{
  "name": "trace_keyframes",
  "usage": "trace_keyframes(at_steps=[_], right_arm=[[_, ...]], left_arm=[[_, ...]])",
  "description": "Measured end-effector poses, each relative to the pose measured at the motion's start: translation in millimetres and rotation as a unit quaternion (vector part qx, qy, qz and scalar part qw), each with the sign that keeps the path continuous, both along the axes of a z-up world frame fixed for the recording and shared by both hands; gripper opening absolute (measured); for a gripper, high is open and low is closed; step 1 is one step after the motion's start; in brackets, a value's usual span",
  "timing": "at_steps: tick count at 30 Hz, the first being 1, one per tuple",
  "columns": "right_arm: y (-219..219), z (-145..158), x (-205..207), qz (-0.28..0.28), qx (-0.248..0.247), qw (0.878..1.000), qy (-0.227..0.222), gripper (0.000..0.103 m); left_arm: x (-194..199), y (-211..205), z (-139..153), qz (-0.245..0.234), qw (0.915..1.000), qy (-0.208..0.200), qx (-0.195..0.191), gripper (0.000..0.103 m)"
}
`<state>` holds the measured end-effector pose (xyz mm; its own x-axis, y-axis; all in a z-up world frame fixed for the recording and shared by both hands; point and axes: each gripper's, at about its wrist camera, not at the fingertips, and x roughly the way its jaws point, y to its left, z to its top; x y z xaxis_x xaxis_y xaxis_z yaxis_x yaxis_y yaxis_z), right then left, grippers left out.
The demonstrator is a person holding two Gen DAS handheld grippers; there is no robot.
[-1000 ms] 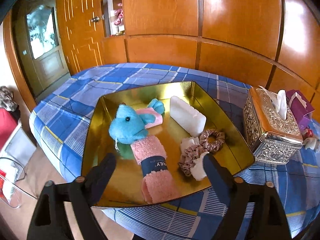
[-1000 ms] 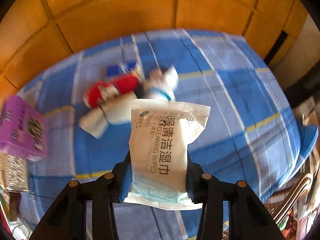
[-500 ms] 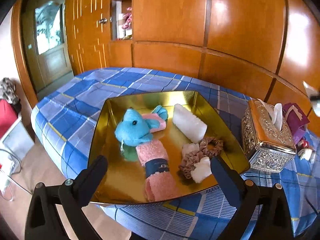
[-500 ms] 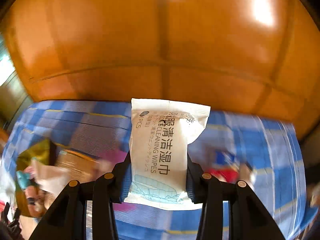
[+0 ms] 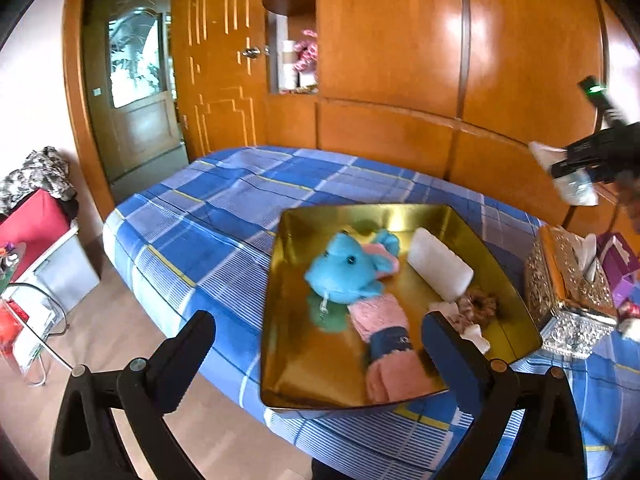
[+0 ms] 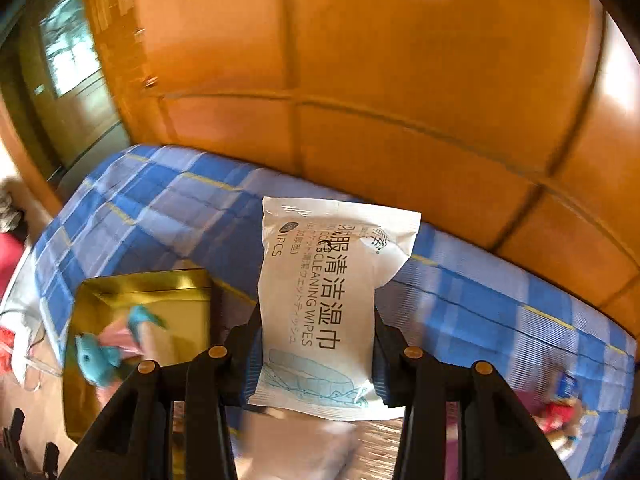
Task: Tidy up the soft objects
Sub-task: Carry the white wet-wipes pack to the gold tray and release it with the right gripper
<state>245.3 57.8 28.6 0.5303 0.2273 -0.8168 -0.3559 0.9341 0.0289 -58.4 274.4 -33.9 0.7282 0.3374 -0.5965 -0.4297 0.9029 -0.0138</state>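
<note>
Nearest the right wrist camera, the right gripper is clamped on a white pack of wipes, its two pads pressing the pack's lower sides while the top half stands free above them. The pack is in the air over the blue checked bed, not yet over the gold tray, which sits low and to the left in that view.

In the left wrist view the left gripper has its jaws spread wide with nothing between them — they have just been opening. It hangs at the near edge of the tray.

Inside the tray lie a blue plush toy, a rolled pink towel with a dark band, a white roll and some scrunchies by the right wall. A silver tissue box stands on the bed just right of the tray.

Judging by this, the sorting is well along: several soft things are already gathered, and the wipes are on their way. A red and white item, blurred, lies on the bed well right of the tray — probably one more to collect, though I cannot tell what it is.
</note>
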Motion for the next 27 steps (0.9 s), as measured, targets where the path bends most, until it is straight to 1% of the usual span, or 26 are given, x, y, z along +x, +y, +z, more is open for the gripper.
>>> trace_keyframes(at_steps=[1,5,6,7,10,12,13,15,19,24,27], right_arm=[[14,-2,-2,0.013,0.004,1.000,0.000,0.044],[78,-17,-25,0.101,0.017,0.995,0.000,0.044],[97,-24,-38,0.134,0.016,0.991,0.000,0.044],[109,-28,-45,0.154,0.015,0.988,0.001,0.044],[145,-48,-78,0.232,0.007,0.973,0.013,0.044],[163,-66,-98,0.266,-0.015,0.964,0.019,0.044],[168,-74,-104,0.275,-0.024,0.961,0.022,0.044],[177,-92,-116,0.286,-0.036,0.957,0.035,0.044],[184,-119,-122,0.277,-0.059,0.958,0.049,0.044],[172,-127,-121,0.242,-0.086,0.966,0.042,0.047],[167,-125,-118,0.233,-0.072,0.969,0.043,0.054]], left_arm=[[-2,1,1,0.004,1.0000,-0.004,0.001,0.103],[-7,7,6,0.017,0.9997,-0.016,0.012,0.103],[-7,8,8,0.020,0.9995,-0.018,0.018,0.103],[-8,9,9,0.025,0.9992,-0.021,0.025,0.103],[-10,13,11,0.033,0.9987,-0.023,0.030,0.103],[-9,15,10,0.040,0.9984,-0.019,0.034,0.103],[-9,17,9,0.042,0.9985,-0.015,0.033,0.103],[-9,18,7,0.044,0.9986,-0.010,0.027,0.103],[-9,19,2,0.040,0.9990,-0.004,0.017,0.103],[-8,16,-1,0.040,0.9991,0.000,0.014,0.103],[-7,15,-2,0.037,0.9992,0.002,0.013,0.103]])
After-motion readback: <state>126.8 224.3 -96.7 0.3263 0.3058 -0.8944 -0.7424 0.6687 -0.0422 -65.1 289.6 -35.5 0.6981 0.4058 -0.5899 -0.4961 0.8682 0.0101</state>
